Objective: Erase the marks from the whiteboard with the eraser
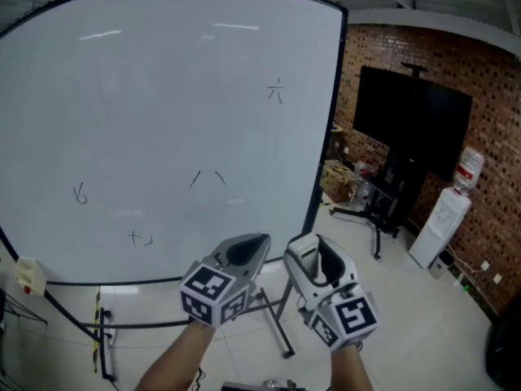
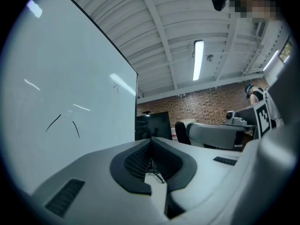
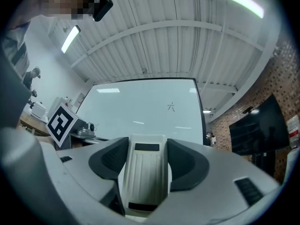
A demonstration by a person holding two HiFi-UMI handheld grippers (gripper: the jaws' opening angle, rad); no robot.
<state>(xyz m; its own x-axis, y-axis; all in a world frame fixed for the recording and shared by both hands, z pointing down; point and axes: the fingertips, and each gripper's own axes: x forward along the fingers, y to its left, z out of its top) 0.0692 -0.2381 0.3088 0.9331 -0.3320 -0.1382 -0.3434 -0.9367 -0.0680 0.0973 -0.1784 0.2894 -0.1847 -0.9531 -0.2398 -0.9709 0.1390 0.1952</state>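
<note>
Four groups of black pen marks (image 1: 207, 179) stand on the large white rectangular whiteboard (image 1: 163, 80) in the head view. There is a small character high at the right, two slanting strokes near the middle, a hooked stroke at lower left and a scrawl beneath it. Both grippers are held below the board's lower edge, close together and clear of its surface. The left gripper (image 1: 247, 249) points up toward the board. The right gripper (image 1: 320, 261) sits just beside it and carries the white plastic block eraser (image 1: 304, 255), which does not touch the board. To the right of the board, a black flat screen on a wheeled stand (image 1: 413, 119) stands before a red brick wall (image 1: 496, 137). A white water dispenser with a bottle on top (image 1: 444, 222) stands near that wall.

One finding in the left gripper view: the dark ribbed pads of this claw meet at the centre, with no gap and nothing held between them. The whiteboard fills the left of this view, and the two slanting strokes are visible on it.

One finding in the right gripper view: the claw is closed onto the eraser. Its ribbed white body lies lengthwise between the two dark pads, and each pad presses against one long side. The whiteboard stands ahead, apart from the eraser, with the small character at its upper right.
</note>
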